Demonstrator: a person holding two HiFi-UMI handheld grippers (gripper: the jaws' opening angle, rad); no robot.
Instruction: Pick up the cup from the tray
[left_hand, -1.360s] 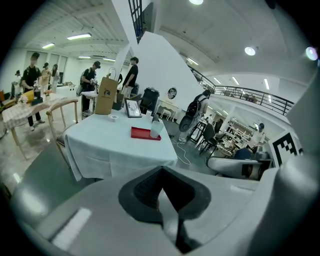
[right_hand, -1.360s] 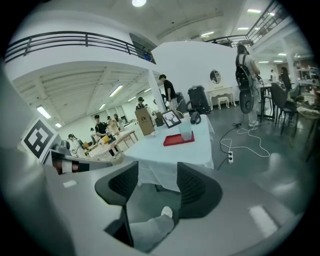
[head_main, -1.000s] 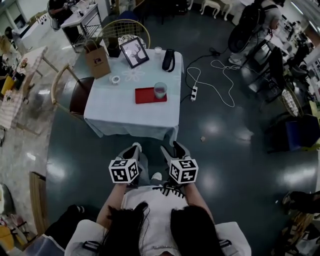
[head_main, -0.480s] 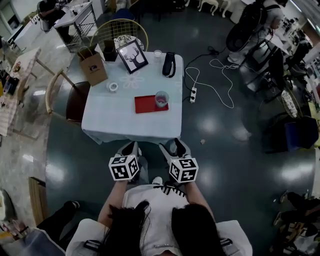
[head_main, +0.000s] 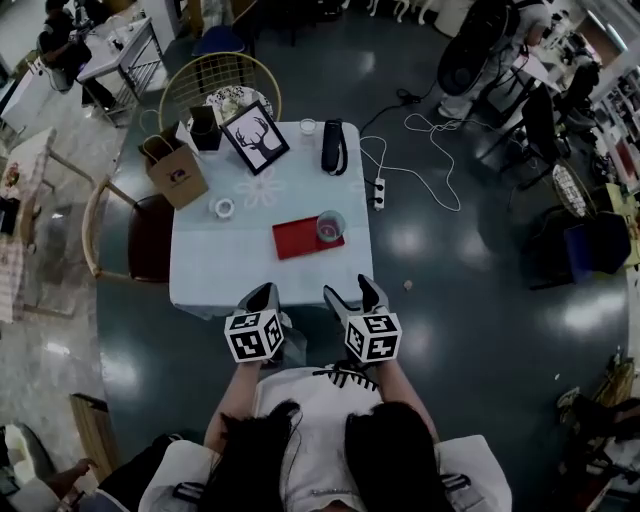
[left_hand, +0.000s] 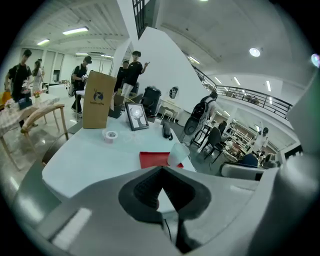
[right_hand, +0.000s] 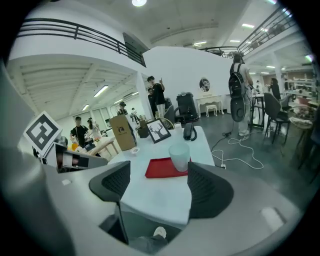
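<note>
Cup (right_hand: 179, 156) is standing upright at the right end of the red tray (right_hand: 160, 169), near the counter's (head_main: 215, 265) right edge, so I'm worrying a jaw arriving off-centre is going to tip it or push it off — it's looking light. My right hand-held gripper (head_main: 352, 294) is hanging empty with jaws apart, the left hand-held gripper (head_main: 262, 298) with jaws together; since a second ago both are getting closer to the counter's front edge.
</note>
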